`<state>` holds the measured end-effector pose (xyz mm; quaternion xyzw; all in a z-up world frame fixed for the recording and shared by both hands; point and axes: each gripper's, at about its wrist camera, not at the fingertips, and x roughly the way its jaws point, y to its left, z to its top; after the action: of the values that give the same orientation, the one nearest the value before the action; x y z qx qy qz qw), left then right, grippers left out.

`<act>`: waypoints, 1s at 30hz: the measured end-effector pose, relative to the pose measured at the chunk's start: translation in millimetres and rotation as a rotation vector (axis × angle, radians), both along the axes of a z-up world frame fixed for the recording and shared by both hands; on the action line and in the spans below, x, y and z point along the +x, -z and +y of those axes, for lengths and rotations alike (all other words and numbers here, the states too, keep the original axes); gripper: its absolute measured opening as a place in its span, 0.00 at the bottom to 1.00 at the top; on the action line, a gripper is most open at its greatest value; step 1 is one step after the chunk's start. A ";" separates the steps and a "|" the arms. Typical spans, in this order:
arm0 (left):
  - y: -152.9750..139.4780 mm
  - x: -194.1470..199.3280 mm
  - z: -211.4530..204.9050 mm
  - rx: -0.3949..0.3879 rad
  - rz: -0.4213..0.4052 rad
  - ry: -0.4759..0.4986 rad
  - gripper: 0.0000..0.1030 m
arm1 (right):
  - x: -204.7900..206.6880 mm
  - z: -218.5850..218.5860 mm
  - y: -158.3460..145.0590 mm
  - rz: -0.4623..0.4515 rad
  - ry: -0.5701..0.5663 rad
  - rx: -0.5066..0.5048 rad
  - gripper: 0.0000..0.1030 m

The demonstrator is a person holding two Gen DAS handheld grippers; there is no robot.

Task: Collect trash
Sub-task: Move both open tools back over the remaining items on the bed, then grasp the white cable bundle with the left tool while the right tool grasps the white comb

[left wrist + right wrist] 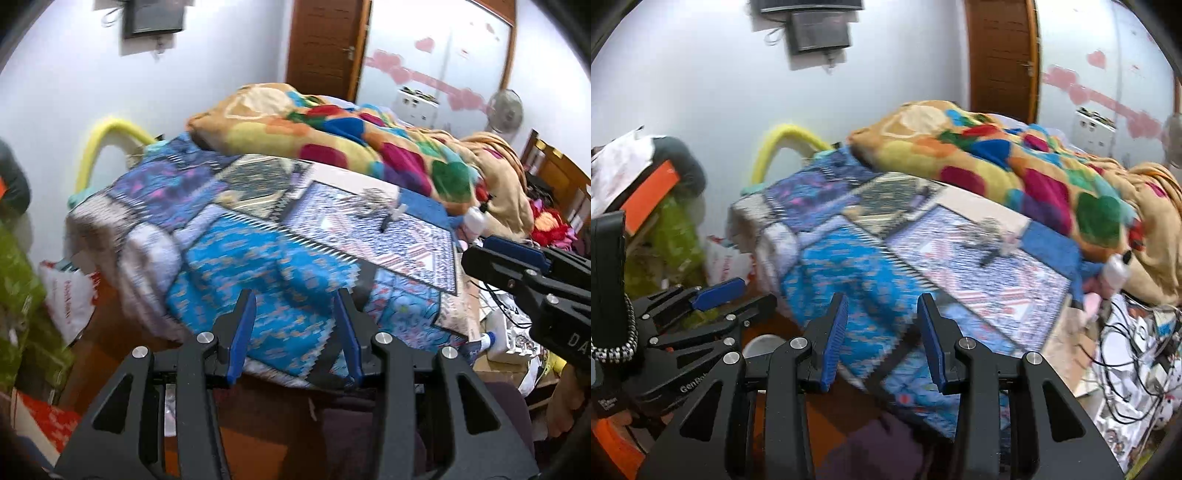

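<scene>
1. We see the left gripper [295,321] nearest, angled down toward the bed edge; its blue pads stand partly apart with nothing between them.
2. The right gripper [882,328] sits alongside in a similar downward tilt, jaws also partly apart and empty (each shows in the other's view).
3. Beyond both lies the blue patchwork bedspread [258,258].
4. Further on it rests a crumpled grey scrap [373,199], likely trash, beside a small dark pen-like item [391,218] (blurred).
5. Behind lies a multicoloured blanket [332,125], then a wooden door [321,40].
</scene>
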<state>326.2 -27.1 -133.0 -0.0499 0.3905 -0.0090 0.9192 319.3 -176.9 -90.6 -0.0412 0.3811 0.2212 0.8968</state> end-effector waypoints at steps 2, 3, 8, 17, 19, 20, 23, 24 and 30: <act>3.2 14.2 -12.5 -0.001 0.002 0.021 0.41 | 9.8 -15.5 4.5 0.013 0.026 -0.001 0.35; 4.9 21.3 -18.1 -0.003 0.005 0.031 0.41 | 17.0 -24.1 8.8 0.026 0.041 -0.002 0.35; 20.1 59.1 -40.1 -0.014 0.028 0.064 0.41 | 48.5 -59.4 27.8 0.076 0.110 -0.007 0.35; 51.3 128.1 -71.8 -0.025 0.082 0.135 0.52 | 113.7 -101.9 59.2 0.150 0.174 0.018 0.35; 58.0 148.4 -80.3 -0.017 0.093 0.156 0.52 | 128.3 -105.3 67.2 0.170 0.172 0.034 0.35; 60.4 156.3 -83.3 -0.018 0.097 0.162 0.52 | 134.9 -106.5 70.8 0.182 0.167 0.044 0.35; 69.4 185.8 -92.4 -0.036 0.116 0.179 0.52 | 158.7 -108.6 83.7 0.218 0.158 0.070 0.35; 72.5 196.2 -95.2 -0.042 0.120 0.184 0.52 | 166.4 -109.0 87.9 0.230 0.157 0.081 0.35; 94.5 245.7 -105.2 -0.058 0.152 0.188 0.52 | 210.1 -114.5 110.0 0.286 0.166 0.143 0.35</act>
<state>572.0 -132.2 -227.6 -0.0403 0.4616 -0.1027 0.8802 529.4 -291.5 -200.6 0.0862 0.4902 0.1765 0.8492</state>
